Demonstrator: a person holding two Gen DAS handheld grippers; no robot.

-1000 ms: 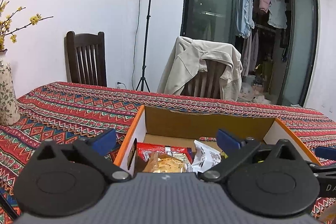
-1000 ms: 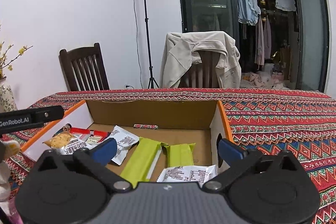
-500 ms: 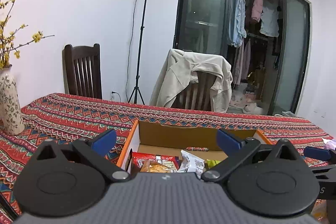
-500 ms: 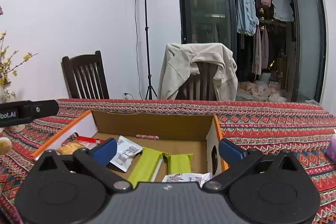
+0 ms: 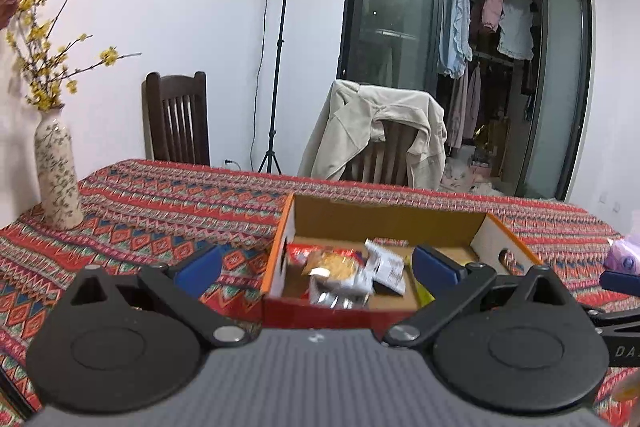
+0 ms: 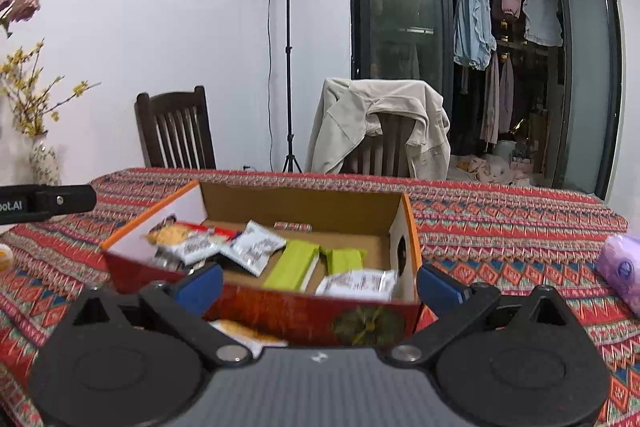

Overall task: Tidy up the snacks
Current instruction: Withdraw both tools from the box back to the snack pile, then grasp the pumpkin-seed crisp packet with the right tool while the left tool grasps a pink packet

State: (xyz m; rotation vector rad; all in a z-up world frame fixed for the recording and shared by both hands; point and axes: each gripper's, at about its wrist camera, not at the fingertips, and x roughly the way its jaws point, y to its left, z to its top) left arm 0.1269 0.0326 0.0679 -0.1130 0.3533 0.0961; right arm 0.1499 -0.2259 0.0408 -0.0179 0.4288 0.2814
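An open cardboard box (image 5: 384, 219) (image 6: 300, 203) with orange edges and a red front stands on the patterned tablecloth. Inside lie a cookie packet (image 5: 334, 265) (image 6: 174, 237), white wrappers (image 6: 258, 247), two green bars (image 6: 294, 265) and another white packet (image 6: 360, 283). My left gripper (image 5: 316, 265) is open and empty, held back from the box's near wall. My right gripper (image 6: 320, 283) is open and empty, in front of the box. A snack packet (image 6: 244, 335) lies on the cloth just before the box, partly hidden by my right gripper.
A flowered vase (image 5: 56, 175) stands at the table's left. A purple tissue pack (image 6: 622, 271) lies at the right. Two chairs (image 6: 176, 133), one draped with a beige jacket (image 6: 380, 123), and a light stand (image 6: 288, 59) are behind the table.
Both grippers have pulled back and risen from the box, so its red front wall now shows. Both stayed open.
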